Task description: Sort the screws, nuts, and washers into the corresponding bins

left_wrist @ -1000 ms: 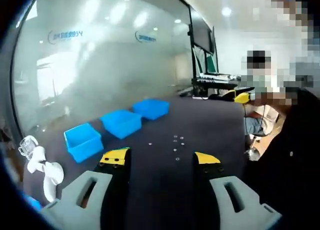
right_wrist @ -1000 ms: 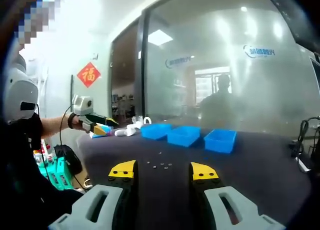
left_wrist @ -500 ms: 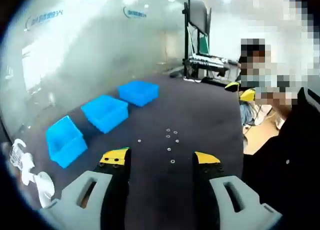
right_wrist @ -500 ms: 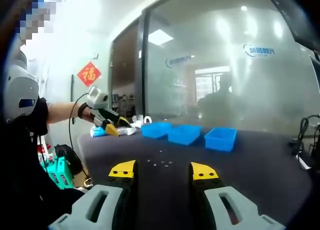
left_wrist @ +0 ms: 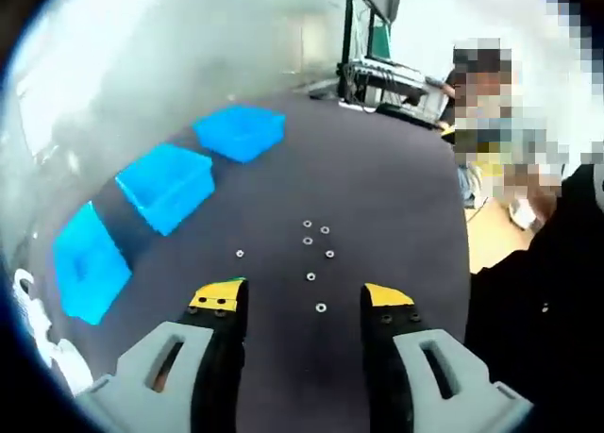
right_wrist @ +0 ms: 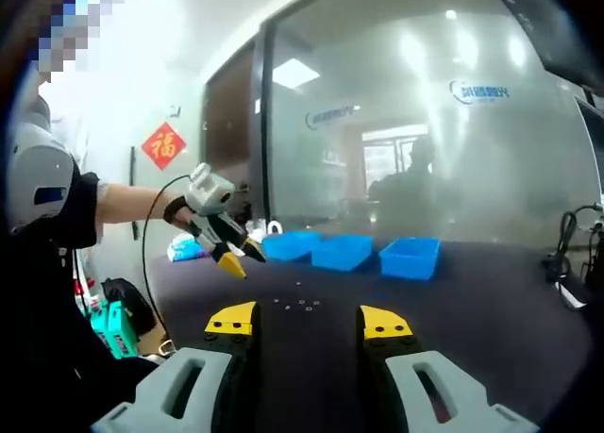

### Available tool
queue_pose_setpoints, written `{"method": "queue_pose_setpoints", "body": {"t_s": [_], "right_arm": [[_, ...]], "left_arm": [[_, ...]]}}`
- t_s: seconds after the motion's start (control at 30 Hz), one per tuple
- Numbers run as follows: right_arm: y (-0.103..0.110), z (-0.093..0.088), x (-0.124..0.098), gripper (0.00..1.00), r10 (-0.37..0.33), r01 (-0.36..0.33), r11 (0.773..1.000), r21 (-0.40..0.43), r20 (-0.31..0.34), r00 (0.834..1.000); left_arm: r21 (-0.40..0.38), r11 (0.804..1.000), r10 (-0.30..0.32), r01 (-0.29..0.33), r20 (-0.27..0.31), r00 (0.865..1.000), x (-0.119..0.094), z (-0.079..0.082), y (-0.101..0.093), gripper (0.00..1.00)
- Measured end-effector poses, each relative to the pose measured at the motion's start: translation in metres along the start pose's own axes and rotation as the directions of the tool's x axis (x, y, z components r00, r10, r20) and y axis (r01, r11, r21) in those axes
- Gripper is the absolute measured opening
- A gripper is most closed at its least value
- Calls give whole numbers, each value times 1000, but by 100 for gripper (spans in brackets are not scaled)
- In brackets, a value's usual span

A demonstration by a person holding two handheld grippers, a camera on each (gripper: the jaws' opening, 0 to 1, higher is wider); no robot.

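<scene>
Several small silver nuts and washers (left_wrist: 310, 254) lie scattered on the dark table (left_wrist: 377, 188), just ahead of my left gripper (left_wrist: 302, 299). That gripper is open and empty, hovering above them with one piece (left_wrist: 321, 308) between its yellow tips. Three blue bins stand in a row to the left: far (left_wrist: 241, 131), middle (left_wrist: 165, 183) and near (left_wrist: 85, 263). In the right gripper view, my right gripper (right_wrist: 309, 322) is open and empty, low over the table. The left gripper (right_wrist: 243, 261) hangs tilted downward left of the hardware (right_wrist: 297, 301), with the bins (right_wrist: 342, 252) behind.
A person (left_wrist: 538, 291) stands close at the table's right edge. A monitor and equipment (left_wrist: 382, 70) sit at the far end. White objects (left_wrist: 28, 301) lie by the nearest bin. A glass wall (right_wrist: 425, 122) runs behind the bins, and cables (right_wrist: 566, 254) lie at the right.
The left gripper has swung in over the table and tipped downward toward the scattered hardware, which now lies closer to its tips. The right gripper has barely moved.
</scene>
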State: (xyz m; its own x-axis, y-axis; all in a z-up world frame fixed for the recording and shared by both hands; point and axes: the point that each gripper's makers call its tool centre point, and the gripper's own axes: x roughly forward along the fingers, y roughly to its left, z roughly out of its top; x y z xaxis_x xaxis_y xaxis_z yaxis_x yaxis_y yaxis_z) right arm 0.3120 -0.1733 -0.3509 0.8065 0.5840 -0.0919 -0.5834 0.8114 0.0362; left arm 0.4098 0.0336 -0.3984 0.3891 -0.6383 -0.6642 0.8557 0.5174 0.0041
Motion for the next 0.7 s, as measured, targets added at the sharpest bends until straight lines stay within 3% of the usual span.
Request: {"method": "queue_pose_setpoints", "body": {"t_s": [0.23, 0.33, 0.7], "right_arm": [[-4, -4, -4, 36, -10, 10, 1000, 12, -4, 1000], [-6, -6, -5, 36, -16, 16, 1000, 18, -3, 1000], [-8, -10, -5, 36, -22, 22, 999, 28, -8, 1000]], "left_arm": [[3, 999, -33, 33, -73, 997, 21, -7, -4, 45], [29, 998, -56, 61, -137, 989, 30, -16, -8, 44], [48, 995, -76, 88, -206, 976, 47, -18, -11, 33]]}}
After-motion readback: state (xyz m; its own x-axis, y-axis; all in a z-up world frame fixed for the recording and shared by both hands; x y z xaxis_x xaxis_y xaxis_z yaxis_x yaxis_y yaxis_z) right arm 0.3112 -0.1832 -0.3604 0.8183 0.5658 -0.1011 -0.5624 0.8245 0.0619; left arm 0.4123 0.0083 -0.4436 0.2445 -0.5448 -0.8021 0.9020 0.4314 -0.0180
